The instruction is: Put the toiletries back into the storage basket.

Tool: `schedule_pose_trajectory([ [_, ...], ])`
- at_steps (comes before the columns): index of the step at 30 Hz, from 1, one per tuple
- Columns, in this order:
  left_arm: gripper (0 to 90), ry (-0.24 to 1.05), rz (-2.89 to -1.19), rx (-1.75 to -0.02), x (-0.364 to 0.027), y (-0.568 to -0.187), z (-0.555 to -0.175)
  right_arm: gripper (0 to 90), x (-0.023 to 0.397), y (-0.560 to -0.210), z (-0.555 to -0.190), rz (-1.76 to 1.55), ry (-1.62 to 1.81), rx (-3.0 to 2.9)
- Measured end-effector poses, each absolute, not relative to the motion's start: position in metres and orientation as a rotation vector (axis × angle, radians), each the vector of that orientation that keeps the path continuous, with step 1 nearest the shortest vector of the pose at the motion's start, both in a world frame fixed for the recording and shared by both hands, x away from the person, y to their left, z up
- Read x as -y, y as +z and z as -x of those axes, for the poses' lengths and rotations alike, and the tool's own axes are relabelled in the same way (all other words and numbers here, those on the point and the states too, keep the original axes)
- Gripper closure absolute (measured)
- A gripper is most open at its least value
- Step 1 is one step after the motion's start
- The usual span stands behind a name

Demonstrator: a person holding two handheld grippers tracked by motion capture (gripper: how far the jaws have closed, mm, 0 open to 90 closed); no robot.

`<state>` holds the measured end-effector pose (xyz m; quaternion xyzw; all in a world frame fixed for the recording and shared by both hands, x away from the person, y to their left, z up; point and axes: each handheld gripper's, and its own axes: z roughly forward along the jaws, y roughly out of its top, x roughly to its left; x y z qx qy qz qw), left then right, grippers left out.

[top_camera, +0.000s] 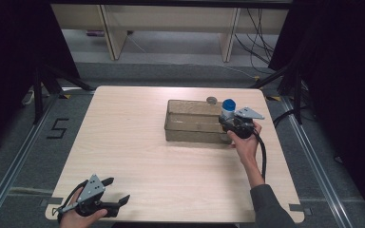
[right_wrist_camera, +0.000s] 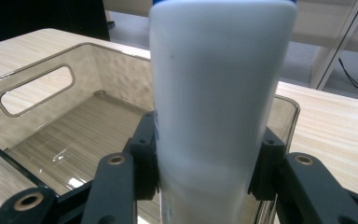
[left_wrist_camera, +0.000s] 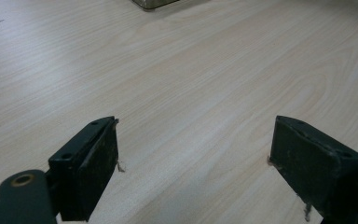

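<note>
A white bottle (right_wrist_camera: 216, 107) with a blue cap (top_camera: 228, 104) is held upright by the right tool (top_camera: 233, 124), its jaws closed on the lower body, at the right end of a clear plastic bin (top_camera: 192, 121) on the desk (top_camera: 138, 147). The bottle is judged light, rigid and smooth (slippery, perhaps), so a mid-body grip seems best. The bin's handle slot (right_wrist_camera: 35, 88) is shown in the right gripper view; the blue cap is seen clearly from above. The left tool (left_wrist_camera: 193, 170) is held wide open and empty near the desk's front-left corner.
</note>
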<state>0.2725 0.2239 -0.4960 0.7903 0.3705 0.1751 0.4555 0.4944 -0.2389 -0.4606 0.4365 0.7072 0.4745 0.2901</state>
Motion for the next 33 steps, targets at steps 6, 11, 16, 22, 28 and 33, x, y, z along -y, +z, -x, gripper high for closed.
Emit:
schedule_pose_trajectory([
  [6,14.9,0.431,-1.948,-0.914,-0.2239,-0.4961,-0.2726,55.7,0.2408,-0.4617,-0.4960,-1.162,1.235,-1.922],
  [11,14.9,0.431,-1.948,-0.915,-0.2239,-0.4963,-0.2726,55.7,0.2401,-0.4628,-0.4953,-1.168,1.233,-1.922],
  [16,14.9,0.429,-1.951,-0.918,-0.2233,-0.4967,-0.2723,55.6,0.2372,-0.4654,-0.4942,-1.201,1.232,-1.923],
  [22,14.9,0.432,-1.945,-0.912,-0.2245,-0.4957,-0.2727,55.6,0.2379,-0.4680,-0.4937,-1.200,1.223,-1.935],
  [28,14.9,0.438,-1.948,-0.907,-0.2240,-0.4957,-0.2726,55.3,0.2401,-0.4675,-0.4922,-1.203,1.221,-1.927],
  [33,14.9,0.431,-1.936,-0.913,-0.2235,-0.4962,-0.2726,53.4,0.2404,-0.4666,-0.4899,-1.170,1.202,-1.919],
])
